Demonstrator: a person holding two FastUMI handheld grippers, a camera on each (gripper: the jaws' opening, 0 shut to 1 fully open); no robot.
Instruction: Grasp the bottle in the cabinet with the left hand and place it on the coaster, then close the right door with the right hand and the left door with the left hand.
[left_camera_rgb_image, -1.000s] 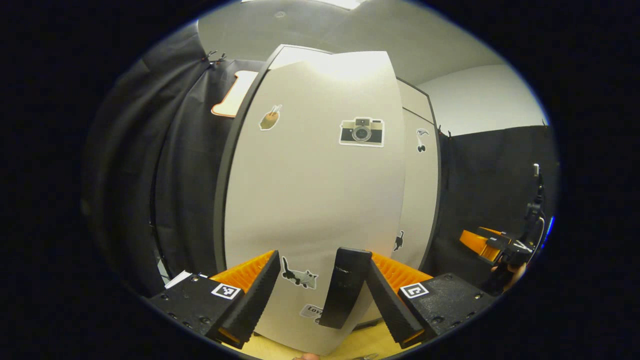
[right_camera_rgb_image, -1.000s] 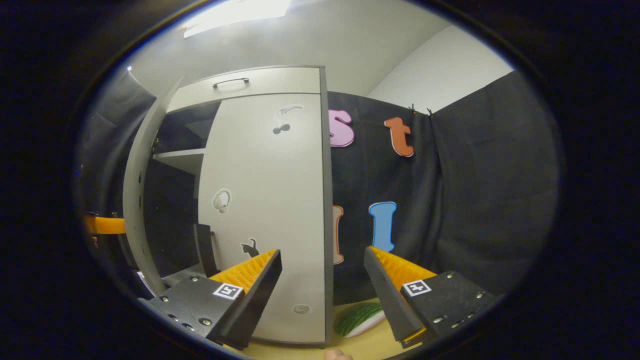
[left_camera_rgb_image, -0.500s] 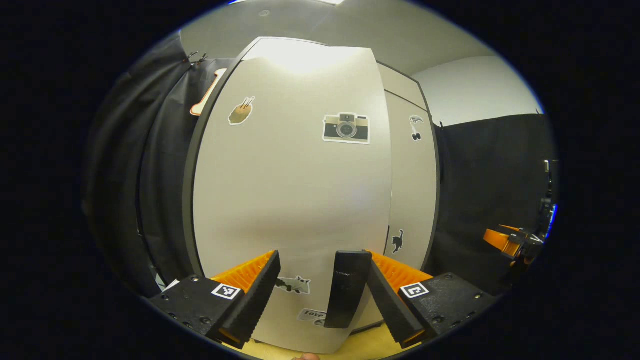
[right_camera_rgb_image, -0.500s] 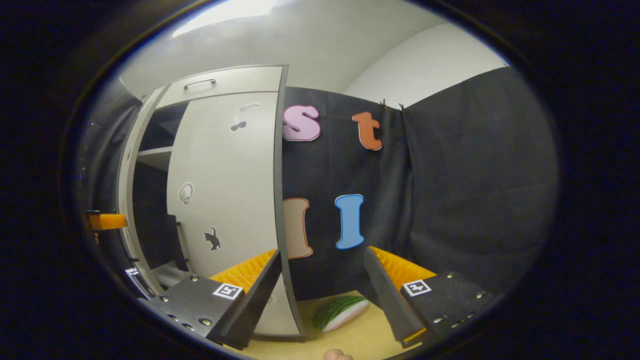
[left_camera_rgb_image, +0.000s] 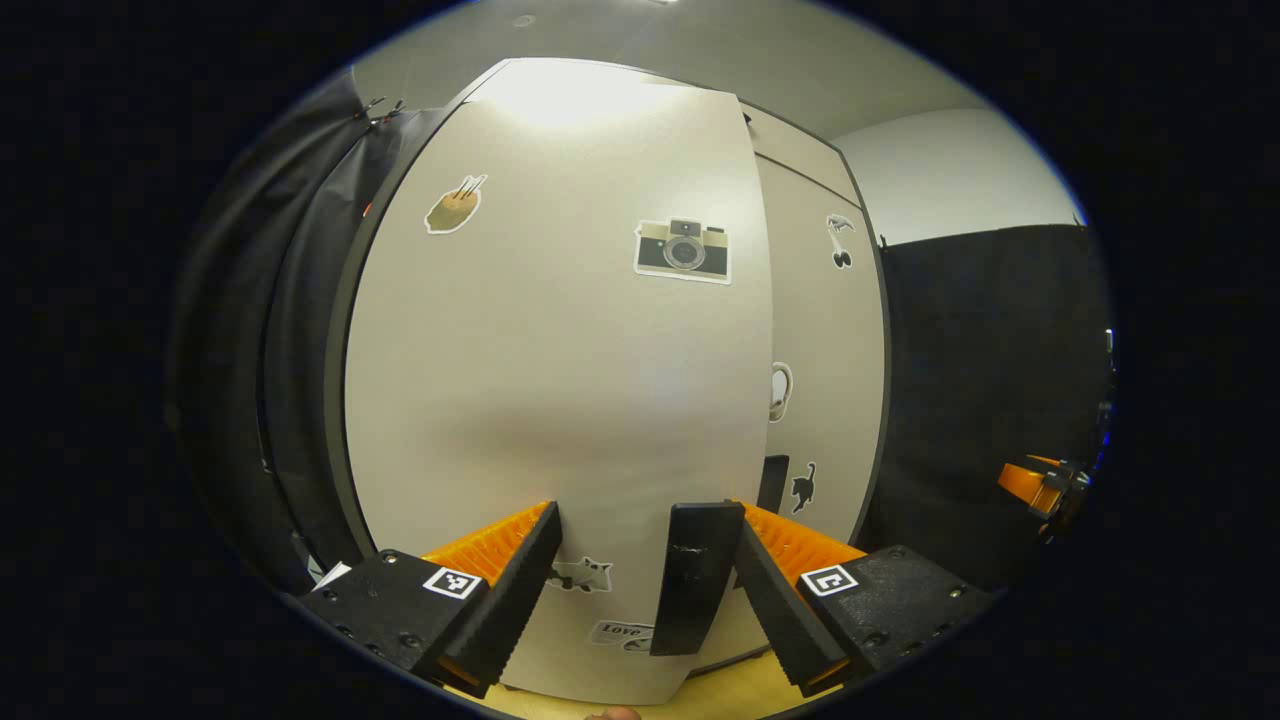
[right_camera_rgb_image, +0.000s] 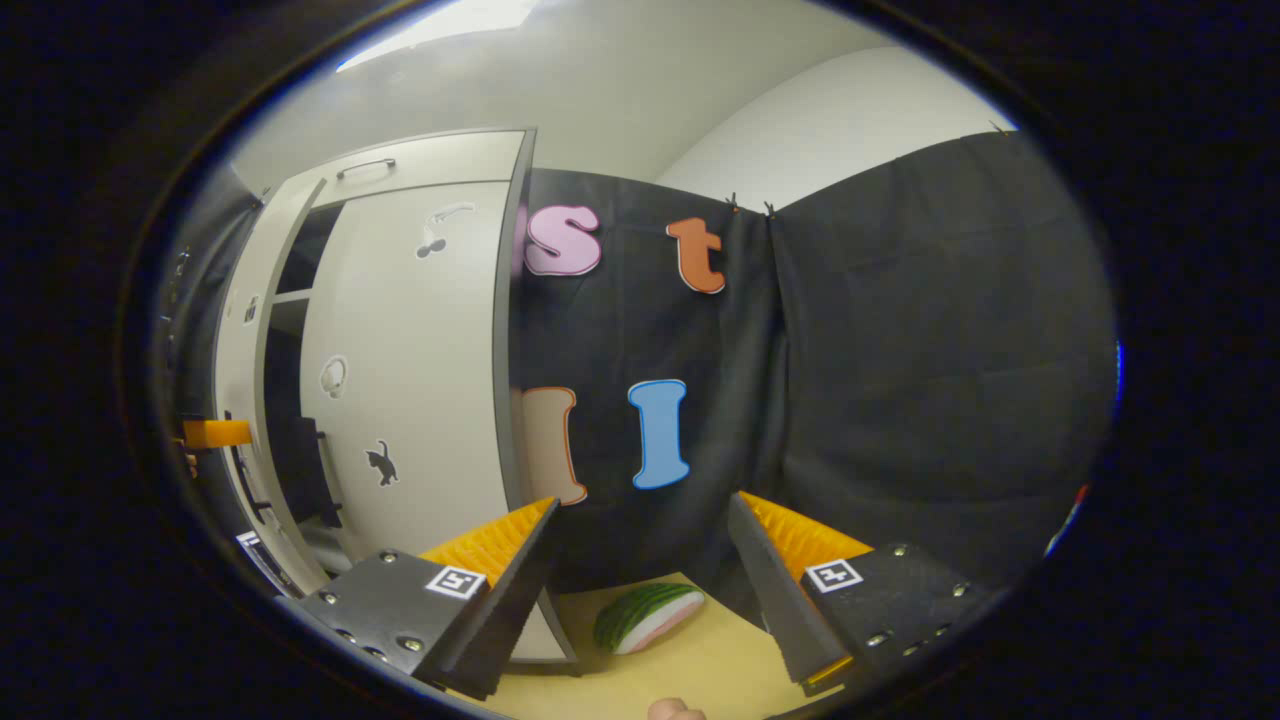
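My left claw (left_camera_rgb_image: 640, 580), fingers apart, straddles the handle (left_camera_rgb_image: 690, 578) on the left door (left_camera_rgb_image: 560, 370) to push it toward the closed right door (left_camera_rgb_image: 825, 380); right claw (right_camera_rgb_image: 640, 585) open, idle.

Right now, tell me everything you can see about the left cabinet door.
The left door is a tall, flat, pale grey panel, smooth and matte. In the left gripper view it carries stickers: a camera, a brown one upper left, a cat near the bottom. A black handle at its free edge stands between the open left gripper's fingers. In the right gripper view it is ajar, with dark shelves showing behind it.
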